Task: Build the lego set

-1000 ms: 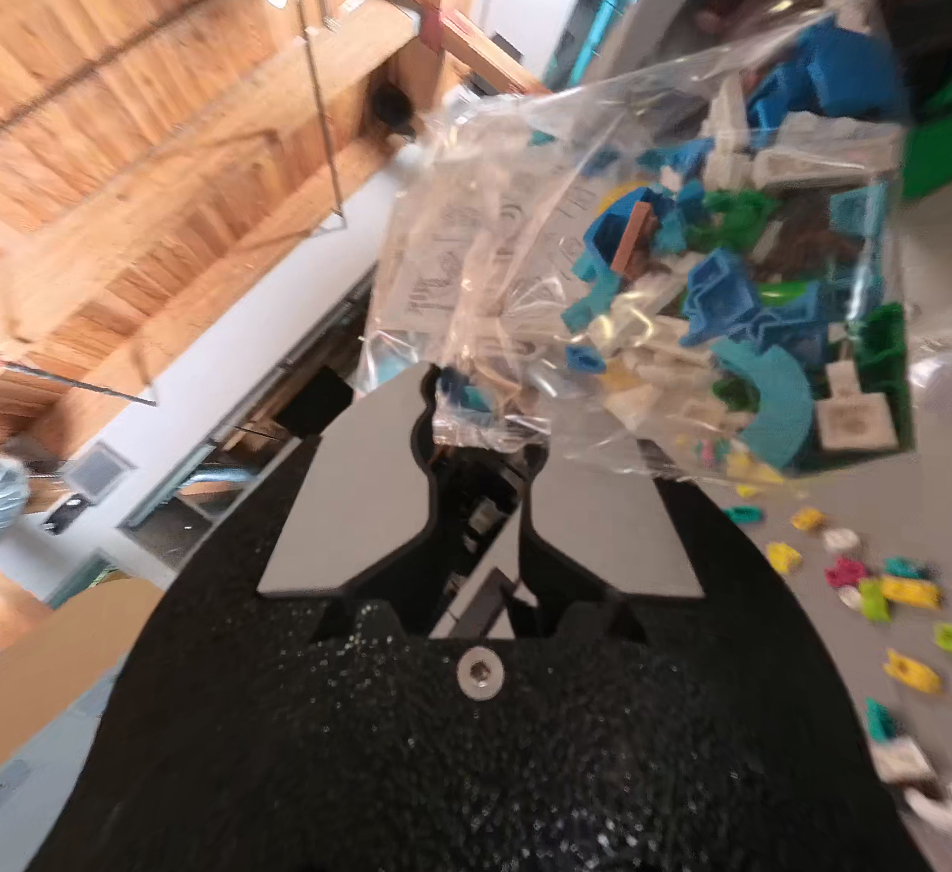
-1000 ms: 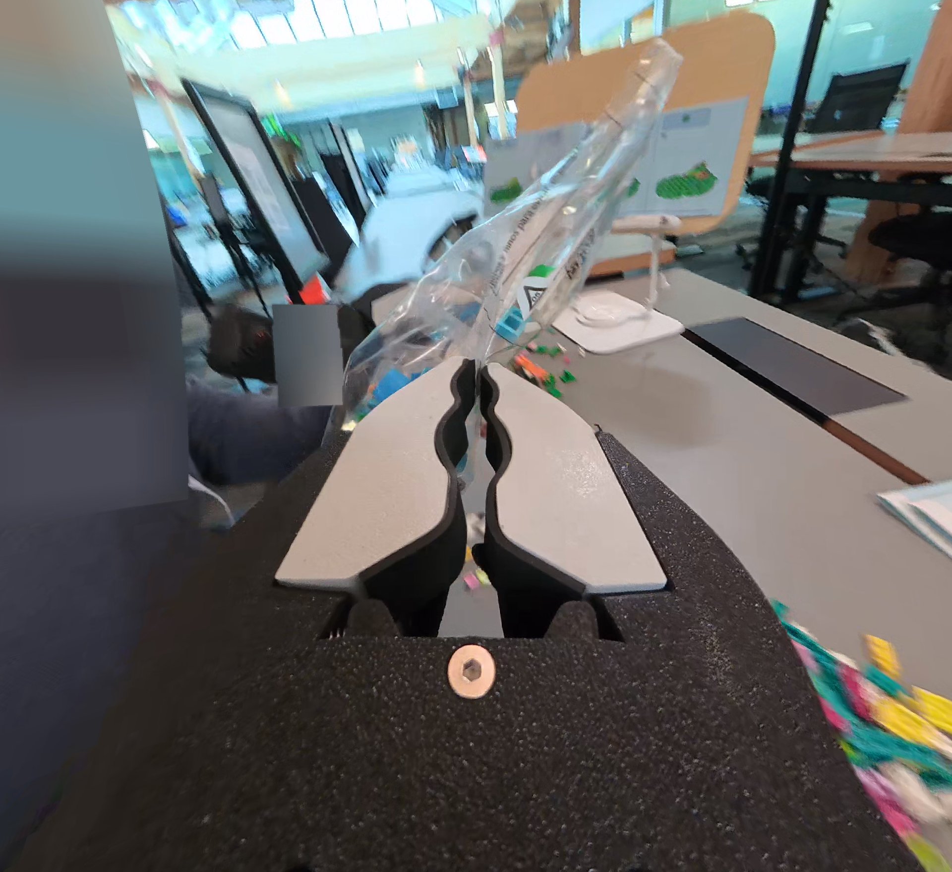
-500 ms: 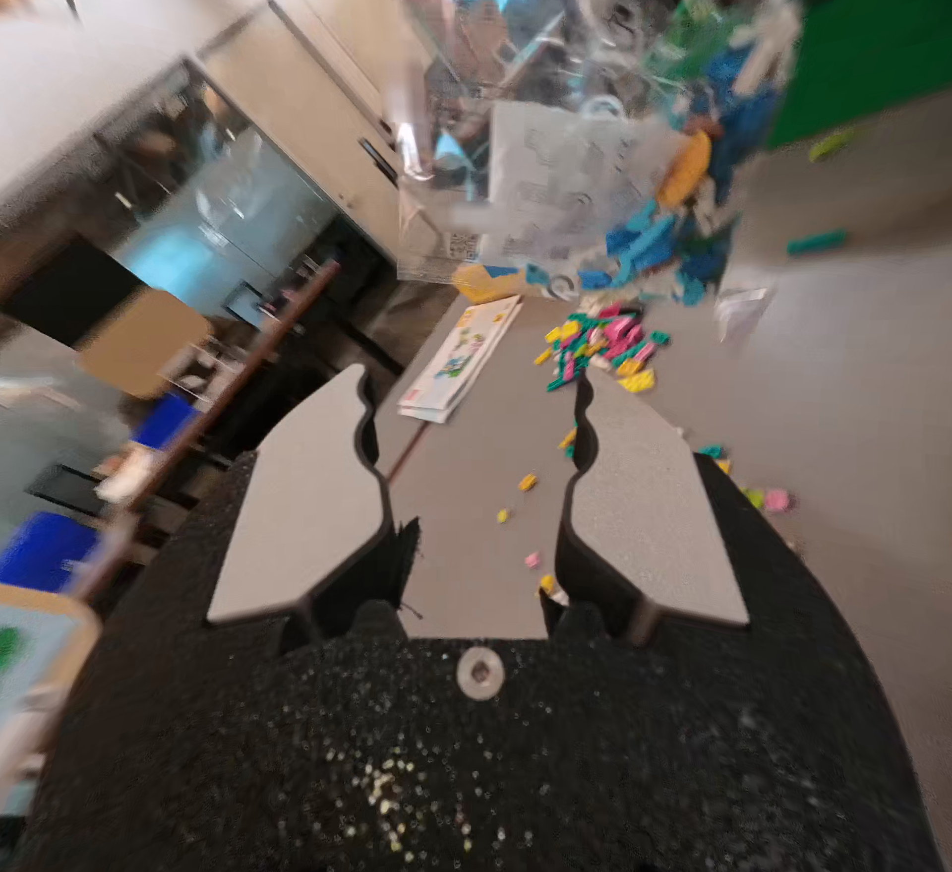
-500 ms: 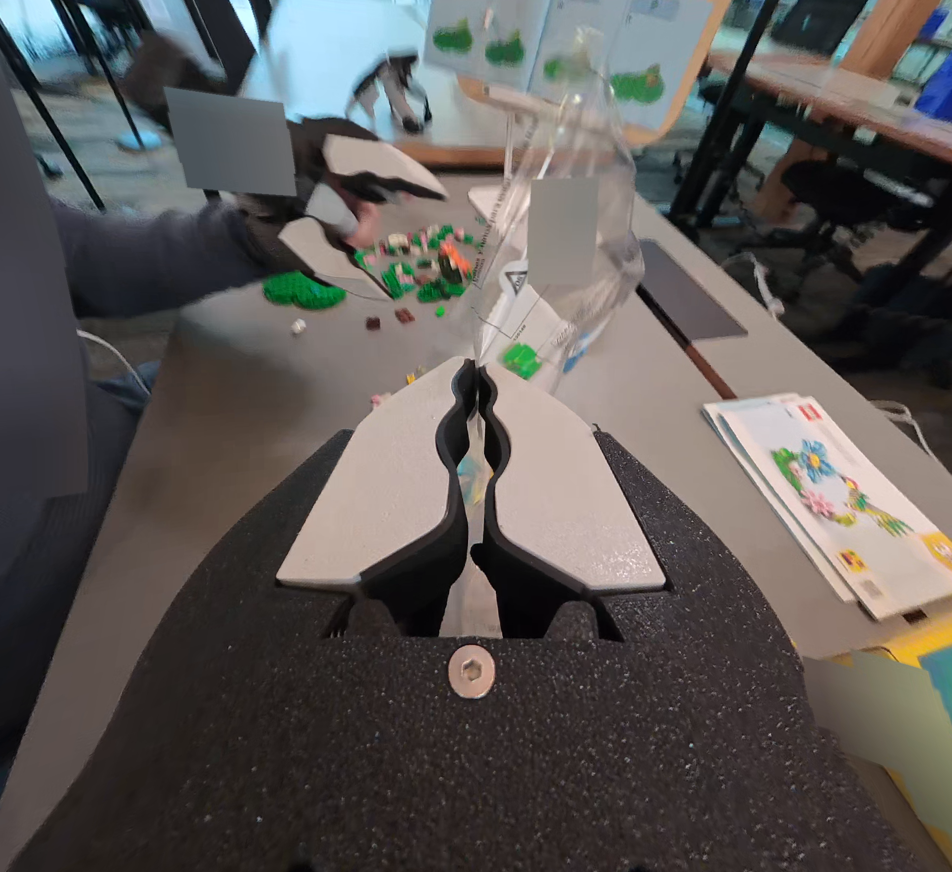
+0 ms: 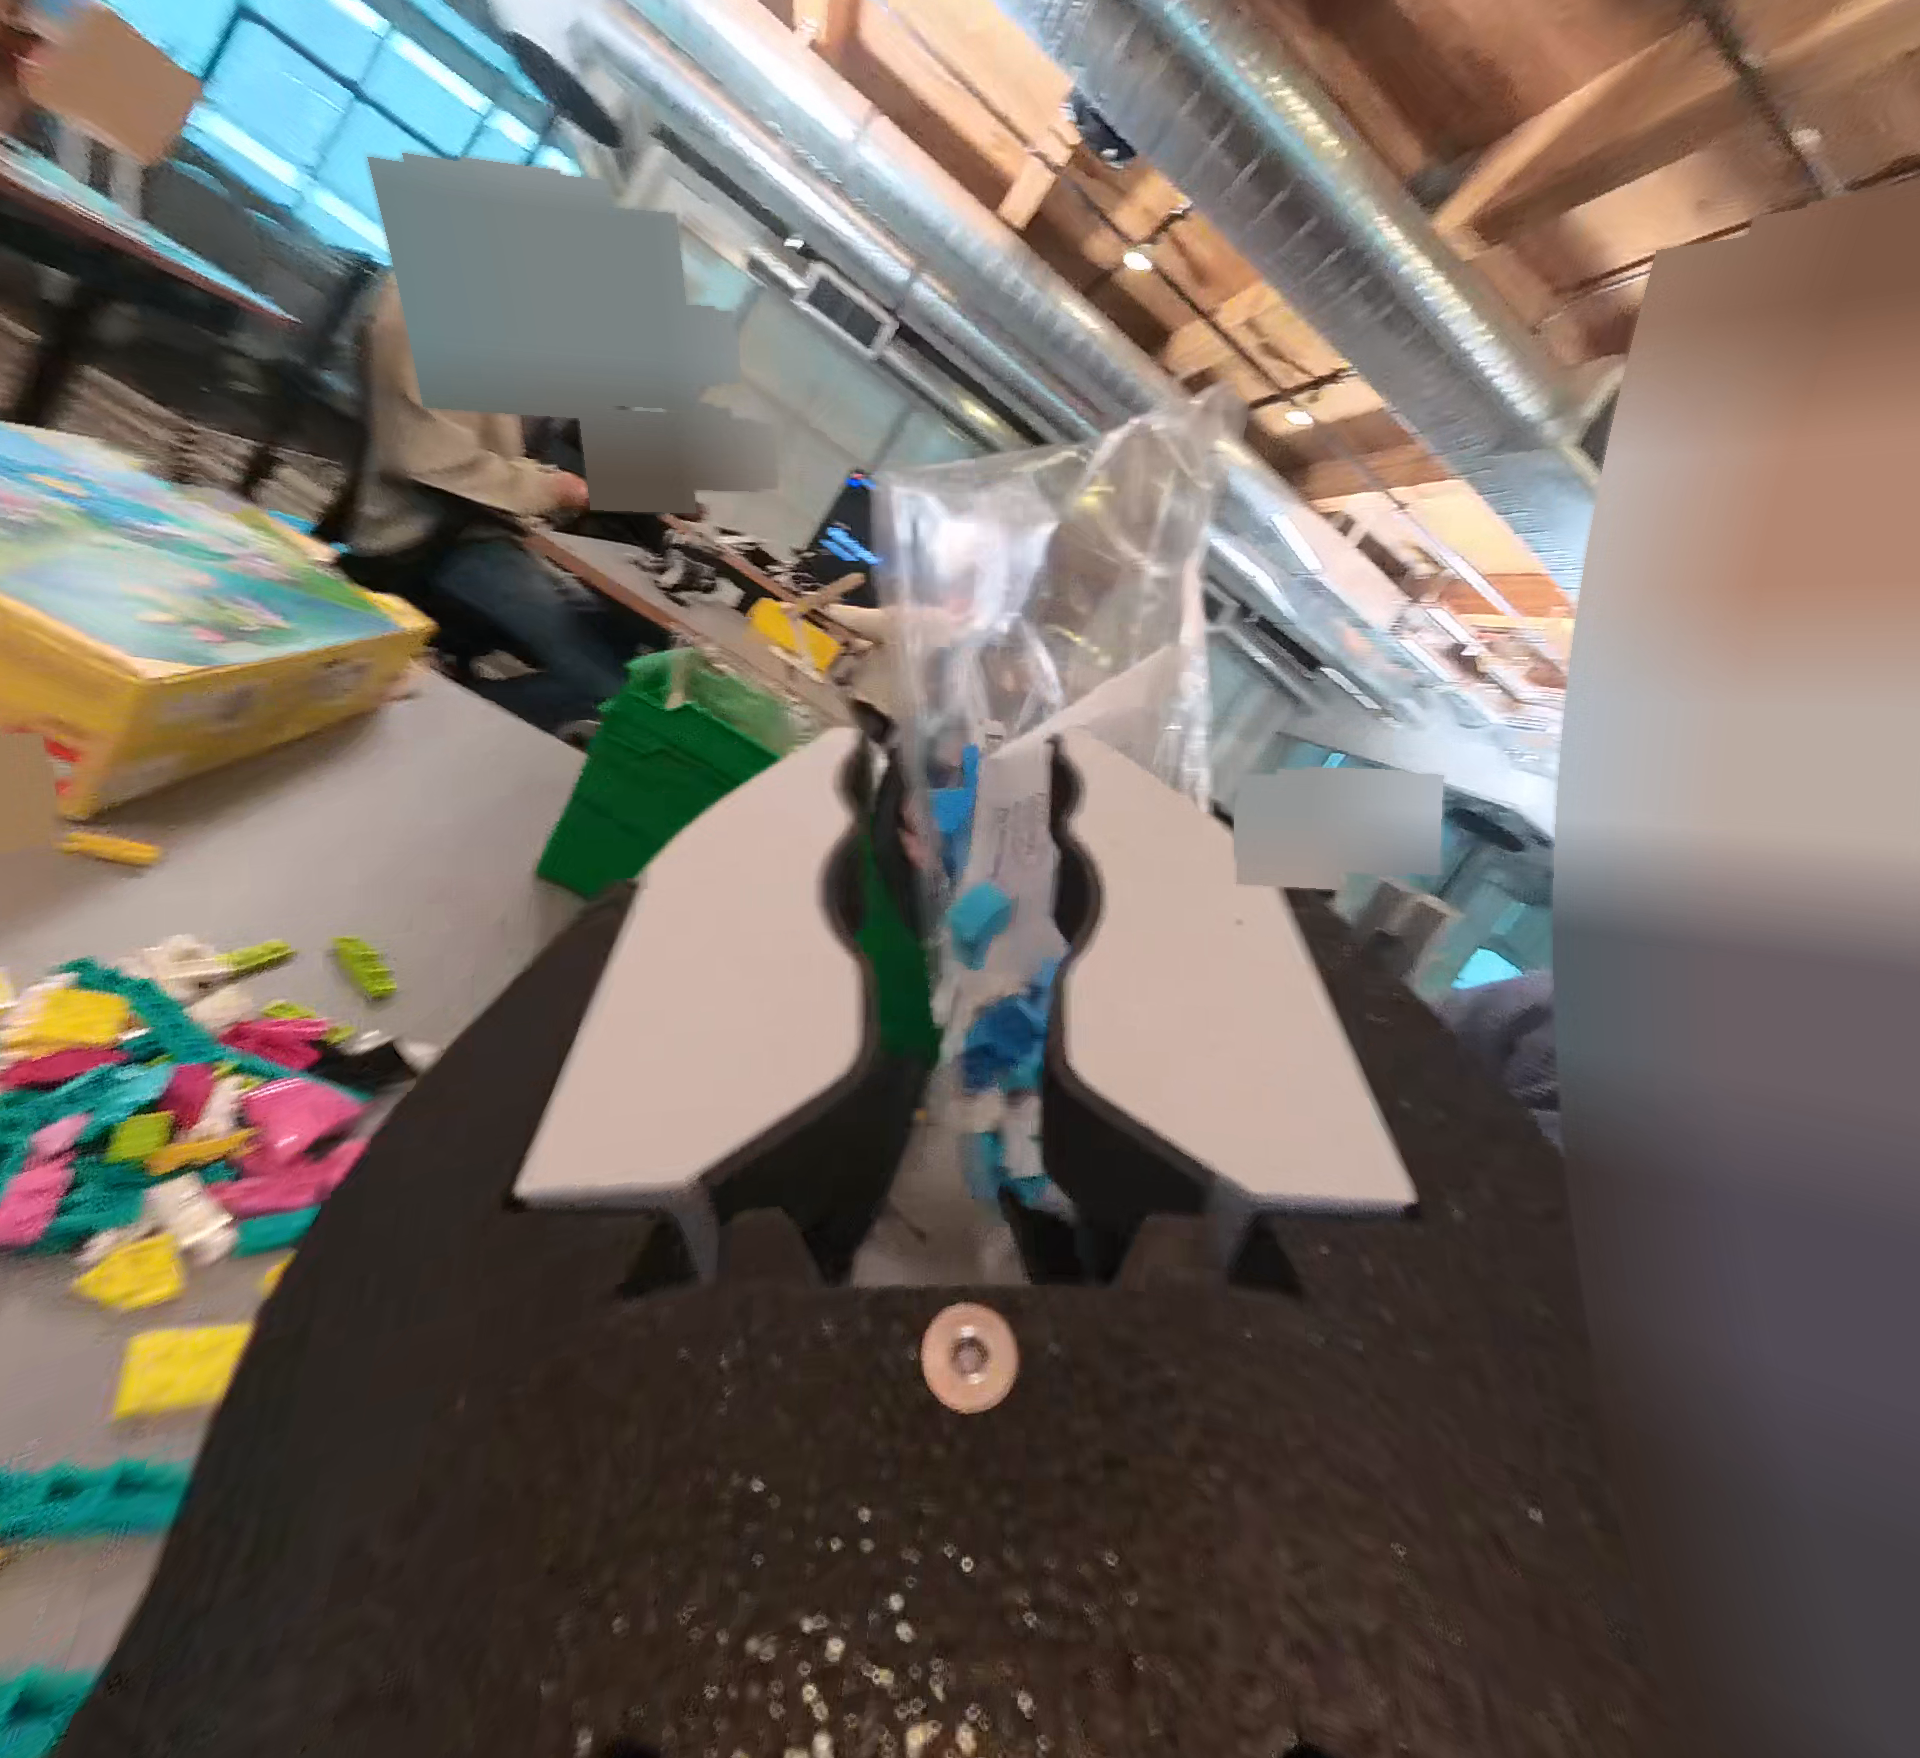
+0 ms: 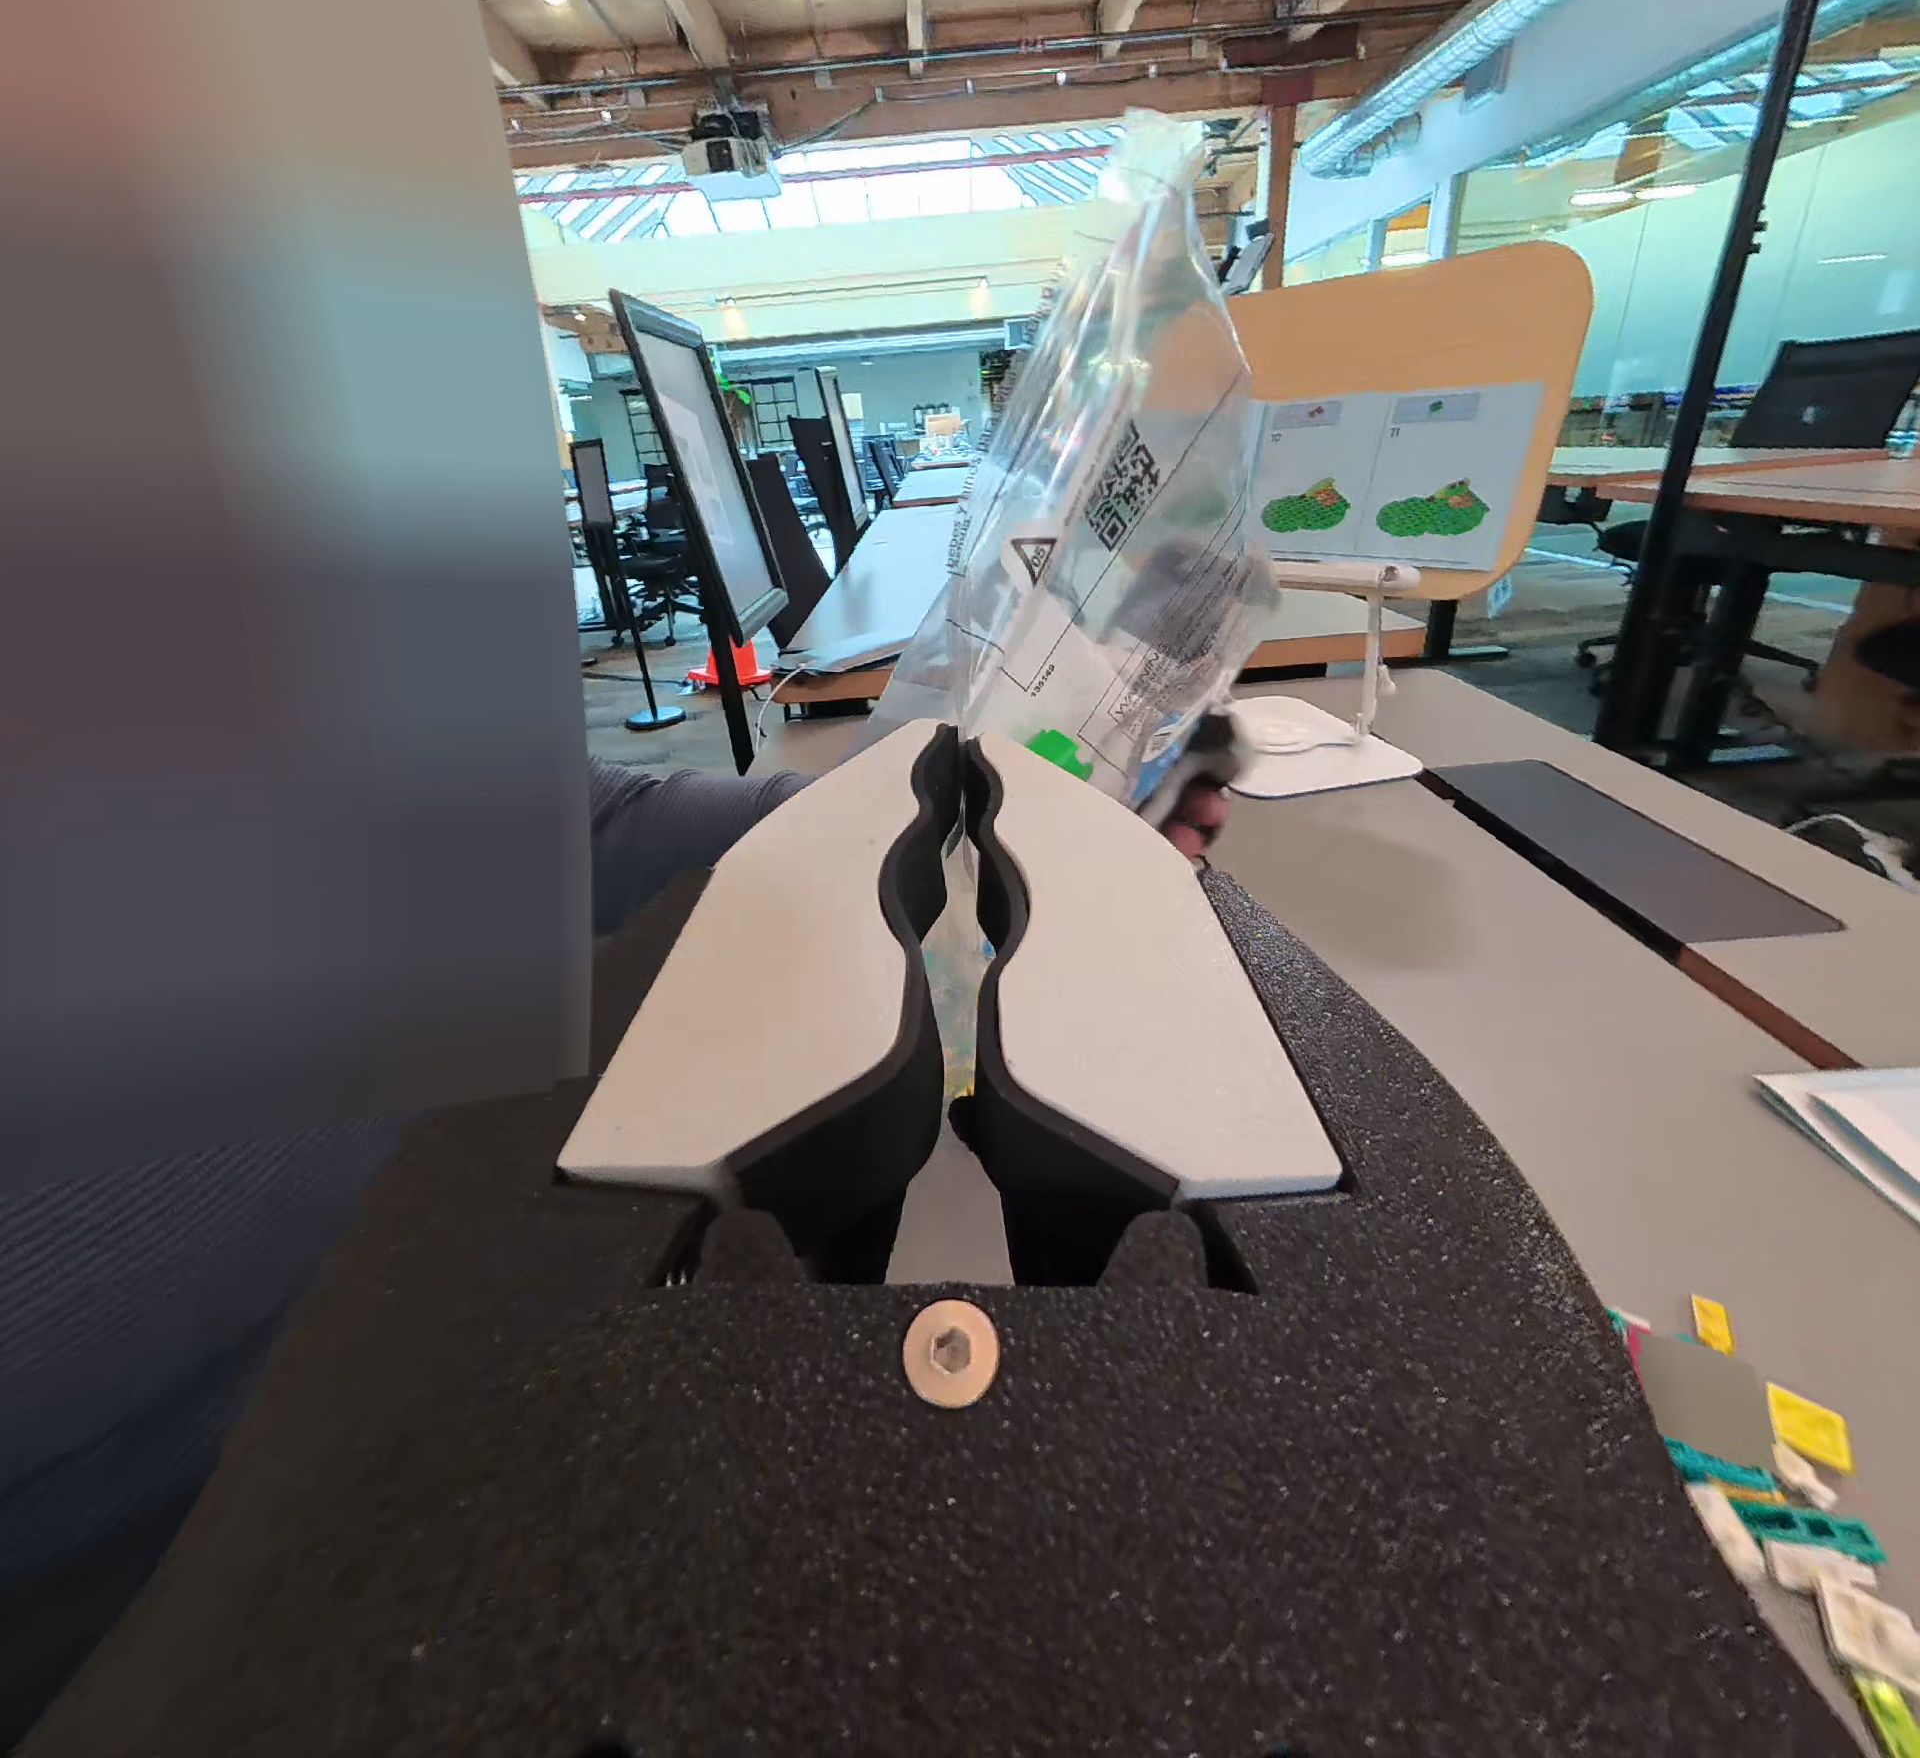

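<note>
The right gripper (image 6: 961,758) is clamped tight on one edge of a clear plastic bag (image 6: 1117,503), its fingers (image 6: 1122,960) pressed together with only film between them, so the bag stands up above the grey desk (image 6: 1507,981) instead of slumping. In the left wrist view the left gripper (image 5: 951,752) has its jaws narrowed around the same bag (image 5: 1029,628); the blue lego pieces (image 5: 997,1012) inside sit in the gap between the fingers (image 5: 727,960), though motion blur leaves it unclear whether the pads actually pinch the film. Two holds on opposite parts would suit pulling the bag open or tipping it out, which is probably the step in hand. Farther off lie loose pieces (image 5: 156,1106) in a heap on the desk, a green container (image 5: 665,773), a yellow box (image 5: 187,659) and, in the right view, an open instruction booklet (image 6: 1392,472) on a stand.

Half a second earlier the left gripper was wide open and away from the bag, facing the desk; it has since swung back and closed in around it. The right gripper has kept its grip throughout.
</note>
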